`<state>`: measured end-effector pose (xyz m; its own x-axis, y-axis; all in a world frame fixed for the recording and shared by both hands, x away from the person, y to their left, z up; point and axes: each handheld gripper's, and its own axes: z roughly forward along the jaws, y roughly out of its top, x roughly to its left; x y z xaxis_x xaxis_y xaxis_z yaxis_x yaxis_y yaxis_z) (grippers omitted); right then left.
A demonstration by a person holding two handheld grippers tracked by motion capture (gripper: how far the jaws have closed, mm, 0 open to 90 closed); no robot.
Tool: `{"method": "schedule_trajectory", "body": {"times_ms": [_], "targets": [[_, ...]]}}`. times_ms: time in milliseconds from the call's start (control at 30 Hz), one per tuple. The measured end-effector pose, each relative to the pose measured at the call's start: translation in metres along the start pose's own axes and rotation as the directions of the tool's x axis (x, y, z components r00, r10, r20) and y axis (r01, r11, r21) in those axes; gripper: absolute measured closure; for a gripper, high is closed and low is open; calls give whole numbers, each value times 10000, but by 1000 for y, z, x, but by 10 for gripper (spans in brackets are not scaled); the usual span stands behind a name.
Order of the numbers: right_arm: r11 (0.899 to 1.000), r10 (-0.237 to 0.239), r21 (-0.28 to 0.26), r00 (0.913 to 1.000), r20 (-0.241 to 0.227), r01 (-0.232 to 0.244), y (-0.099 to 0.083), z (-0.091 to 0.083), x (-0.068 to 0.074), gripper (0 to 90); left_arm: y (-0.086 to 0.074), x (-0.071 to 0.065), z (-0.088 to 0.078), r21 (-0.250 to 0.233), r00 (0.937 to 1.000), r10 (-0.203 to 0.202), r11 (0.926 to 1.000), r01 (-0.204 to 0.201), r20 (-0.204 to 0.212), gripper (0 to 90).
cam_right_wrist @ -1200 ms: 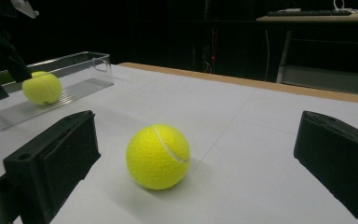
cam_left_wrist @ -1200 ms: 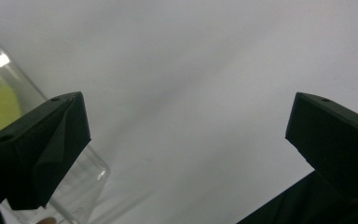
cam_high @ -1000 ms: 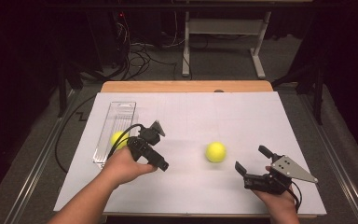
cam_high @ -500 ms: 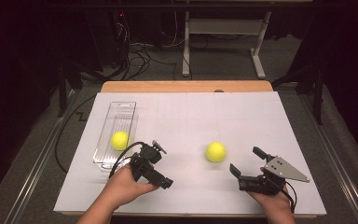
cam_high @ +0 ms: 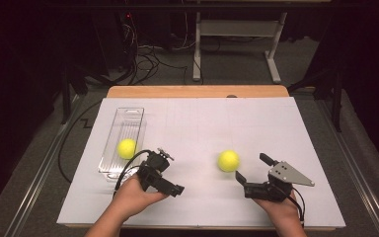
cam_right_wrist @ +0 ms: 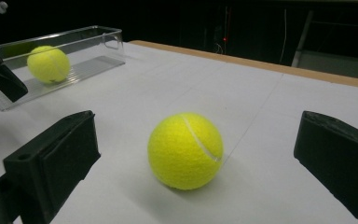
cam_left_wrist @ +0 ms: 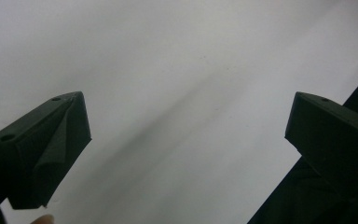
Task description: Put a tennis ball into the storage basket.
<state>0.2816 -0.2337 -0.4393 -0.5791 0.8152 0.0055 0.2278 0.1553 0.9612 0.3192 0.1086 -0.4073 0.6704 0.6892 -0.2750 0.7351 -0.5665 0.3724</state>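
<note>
A clear tray (cam_high: 139, 112) at the left holds one yellow ball (cam_high: 127, 148); a second ball (cam_high: 228, 160) lies right of centre, just beyond the right gripper (cam_high: 252, 174), jaws apart

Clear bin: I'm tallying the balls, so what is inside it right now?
The clear bin holds one yellow tennis ball, toward its near end. Its see-through walls hide nothing else inside.

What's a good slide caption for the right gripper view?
Open right tool lined up on a tennis ball, second ball in clear bin.
</note>
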Motion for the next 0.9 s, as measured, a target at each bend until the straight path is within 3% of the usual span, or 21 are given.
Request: {"method": "schedule_trajectory", "body": {"times_ms": [267, 400, 500, 900], "targets": [[9980, -121, 621, 9999, -44, 123, 6, 15, 5, 2, 0, 1, -1, -91, 10000, 14, 10000, -13, 38, 9], [9946, -299, 988, 9995, -78, 305, 8, 24, 8, 2, 1, 6, 0, -165, 9998, -175, 9997, 174, -14, 9], [9915, -227, 1276, 9997, -102, 238, 7, 30, 8, 2, 0, 8, 2, -182, 9995, -246, 9995, 250, 218, 9], [9822, 60, 1875, 10000, -26, -54, 6, 49, 1, 7, 0, 7, 5, -225, 9997, -188, 9996, 192, 179, 8]]}}
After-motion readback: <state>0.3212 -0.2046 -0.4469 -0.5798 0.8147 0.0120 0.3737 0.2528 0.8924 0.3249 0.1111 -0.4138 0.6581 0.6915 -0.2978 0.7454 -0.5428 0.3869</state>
